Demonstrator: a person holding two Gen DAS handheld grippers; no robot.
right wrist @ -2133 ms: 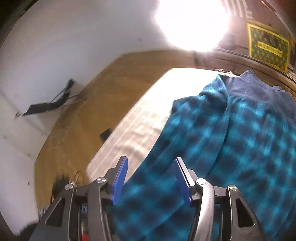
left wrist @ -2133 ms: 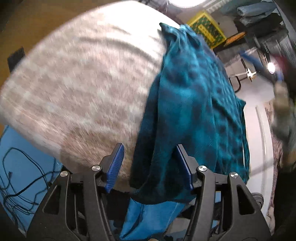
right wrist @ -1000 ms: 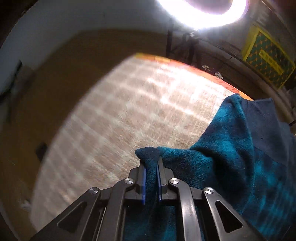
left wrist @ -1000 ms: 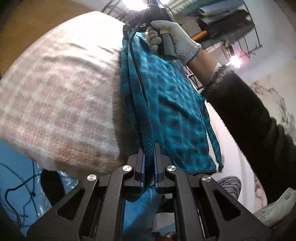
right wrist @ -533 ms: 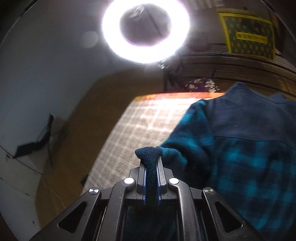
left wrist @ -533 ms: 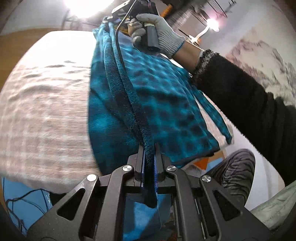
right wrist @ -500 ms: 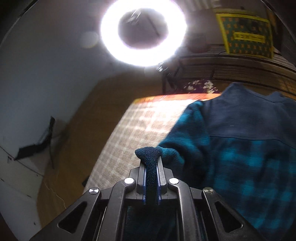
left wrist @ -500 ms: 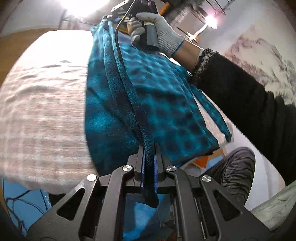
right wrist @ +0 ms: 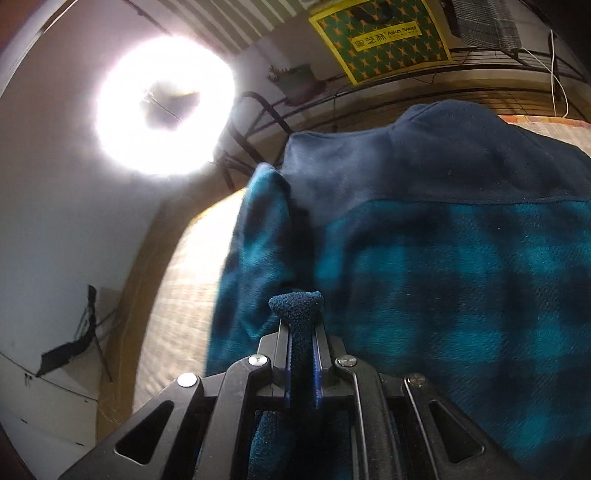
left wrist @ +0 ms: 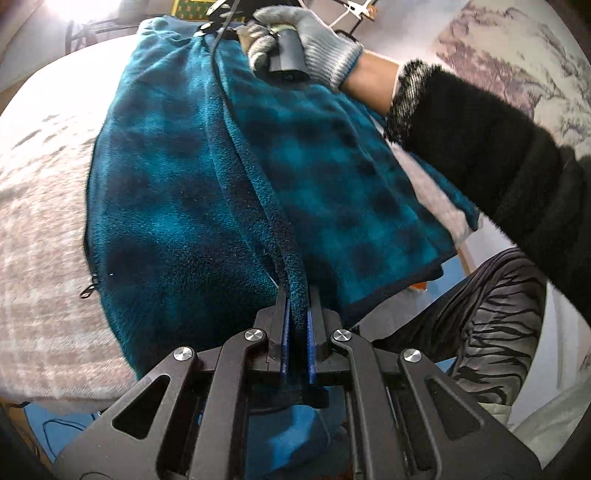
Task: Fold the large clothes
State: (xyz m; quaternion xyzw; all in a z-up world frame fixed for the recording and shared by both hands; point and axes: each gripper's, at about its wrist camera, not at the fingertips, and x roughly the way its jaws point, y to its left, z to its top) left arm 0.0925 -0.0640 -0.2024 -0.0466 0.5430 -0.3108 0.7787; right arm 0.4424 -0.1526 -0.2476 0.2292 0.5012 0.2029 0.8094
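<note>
A teal and dark blue checked fleece jacket lies on a table under a beige checked cloth. My left gripper is shut on a folded edge of the jacket at its near end. My right gripper is shut on a bunched dark edge of the jacket near the navy collar. In the left wrist view the right gripper is held by a gloved hand at the far end of the jacket. The edge stretches taut between both grippers.
A bright ring light stands beyond the table's far end. A yellow and green box sits on a wire shelf behind. The person's legs are at the table's right side. A blue floor mat with cables lies below the near edge.
Both grippers, shut on the jacket's edge, have carried it across to the right, so more of the jacket's inner side shows at the left. The right wrist view has tilted upward.
</note>
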